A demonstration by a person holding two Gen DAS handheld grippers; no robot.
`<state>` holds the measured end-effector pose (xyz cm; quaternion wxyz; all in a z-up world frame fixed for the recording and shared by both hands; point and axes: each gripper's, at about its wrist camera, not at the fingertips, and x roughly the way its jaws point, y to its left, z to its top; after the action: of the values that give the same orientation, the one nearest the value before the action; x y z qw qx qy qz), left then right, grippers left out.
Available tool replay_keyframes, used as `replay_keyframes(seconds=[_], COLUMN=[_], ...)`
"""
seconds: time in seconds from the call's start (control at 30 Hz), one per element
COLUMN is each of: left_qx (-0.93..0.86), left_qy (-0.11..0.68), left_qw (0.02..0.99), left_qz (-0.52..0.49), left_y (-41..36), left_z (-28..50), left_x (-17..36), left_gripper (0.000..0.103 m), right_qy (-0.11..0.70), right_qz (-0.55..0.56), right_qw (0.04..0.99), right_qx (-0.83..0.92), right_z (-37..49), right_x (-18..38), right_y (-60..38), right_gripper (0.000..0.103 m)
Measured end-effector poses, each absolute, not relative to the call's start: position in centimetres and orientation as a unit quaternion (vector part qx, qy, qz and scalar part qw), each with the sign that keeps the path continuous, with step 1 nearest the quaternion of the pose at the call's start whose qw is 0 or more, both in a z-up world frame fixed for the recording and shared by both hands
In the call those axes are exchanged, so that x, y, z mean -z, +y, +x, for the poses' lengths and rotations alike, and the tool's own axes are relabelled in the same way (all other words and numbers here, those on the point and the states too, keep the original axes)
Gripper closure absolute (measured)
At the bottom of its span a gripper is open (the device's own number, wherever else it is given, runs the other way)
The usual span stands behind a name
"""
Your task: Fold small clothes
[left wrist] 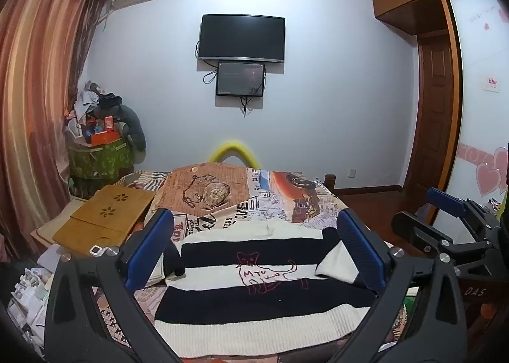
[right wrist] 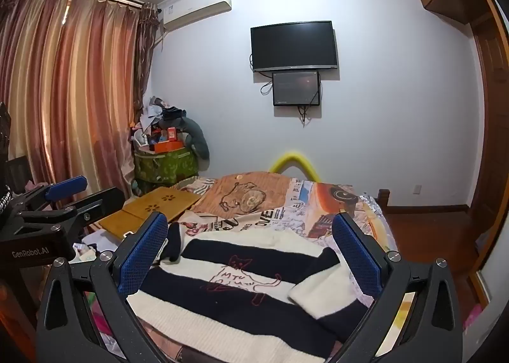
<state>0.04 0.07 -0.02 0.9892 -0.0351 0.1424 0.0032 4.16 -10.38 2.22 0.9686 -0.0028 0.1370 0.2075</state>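
Jaws wide, both grippers hover above sweater.

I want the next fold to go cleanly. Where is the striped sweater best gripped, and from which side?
Probably the white hem band of the striped sweater, from the near edge: it lies flat and straight across the front, and both sleeves are already folded inward. Left gripper and right gripper are both open above it.

Home bedroom: bed, curtains, television.
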Motion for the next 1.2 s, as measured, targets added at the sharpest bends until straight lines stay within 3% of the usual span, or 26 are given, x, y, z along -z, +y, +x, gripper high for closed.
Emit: replay_keyframes(seconds=[1.2], left_qx=[-0.013], left_qy=[0.134], left_qw=[0.99], left_qz=[-0.028], left_y=[0.09], left_z=[0.17], left_x=[0.13], left_gripper=[0.0], right_qy=[0.143], right_qz=[-0.001], right_qw=[0.969], right_qx=[-0.201], right_z=[4.6], right_x=[-1.92], right_y=[-10.46], right_gripper=[0.0])
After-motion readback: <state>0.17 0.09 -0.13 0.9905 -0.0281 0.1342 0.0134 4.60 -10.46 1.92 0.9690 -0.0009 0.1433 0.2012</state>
